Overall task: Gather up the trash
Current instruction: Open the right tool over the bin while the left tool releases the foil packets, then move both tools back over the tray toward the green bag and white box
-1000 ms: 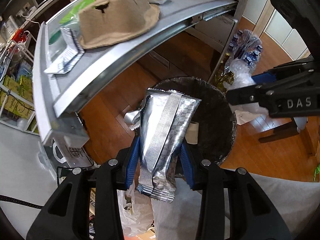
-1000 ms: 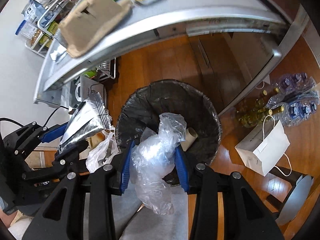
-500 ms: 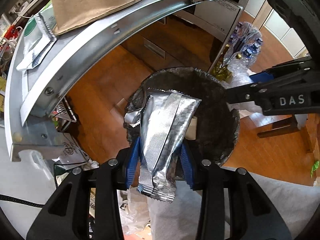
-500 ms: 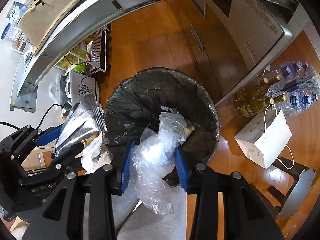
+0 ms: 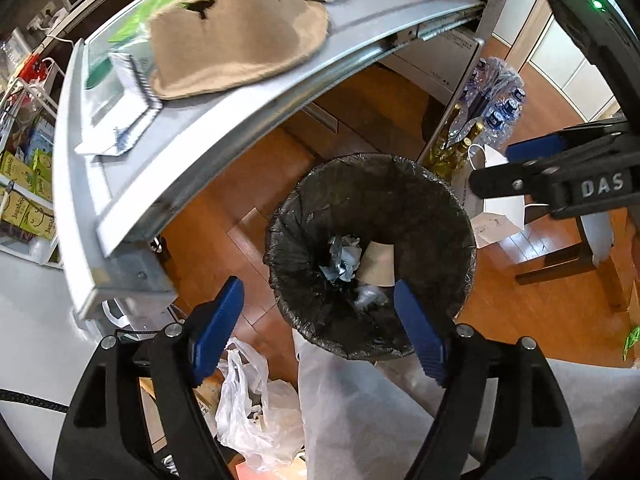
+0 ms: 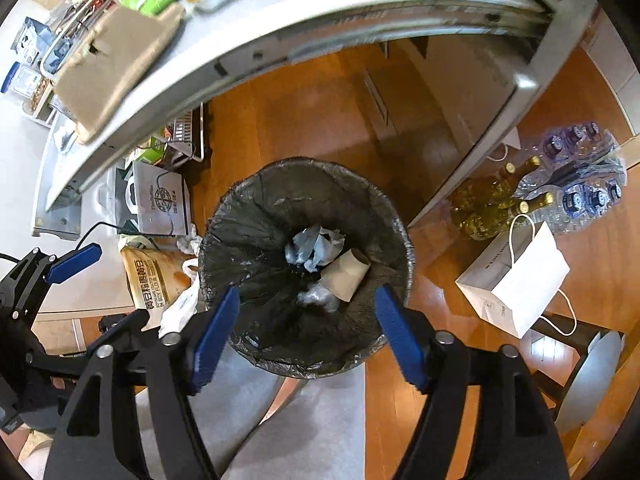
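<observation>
A round bin with a black liner (image 5: 400, 200) (image 6: 260, 216) stands on the wooden floor below both grippers. At its bottom lie a crumpled bluish plastic wad (image 5: 342, 258) (image 6: 312, 248), a cardboard tube (image 5: 378, 264) (image 6: 346, 274) and a clear plastic scrap (image 5: 368, 294) (image 6: 320, 294). My left gripper (image 5: 318, 320) hangs over the bin's near rim, its jaws opening with nothing between them. Over the same rim my right gripper (image 6: 307, 332) also has its jaws opening and empty. It shows at the right edge of the left wrist view (image 5: 490, 166).
A metal table (image 5: 240, 120) (image 6: 280, 20) overhangs the bin's far side and bears a brown cardboard tray (image 5: 236, 28), silver wrappers (image 5: 120, 120) and packets. Bottles (image 6: 500, 200) and a white paper bag (image 6: 516, 276) stand right of the bin. A flour bag (image 6: 156, 276) lies left.
Both grippers opened. The silver foil wrapper left the left jaws and the clear plastic wad left the right jaws. Both views shifted back towards the table.
</observation>
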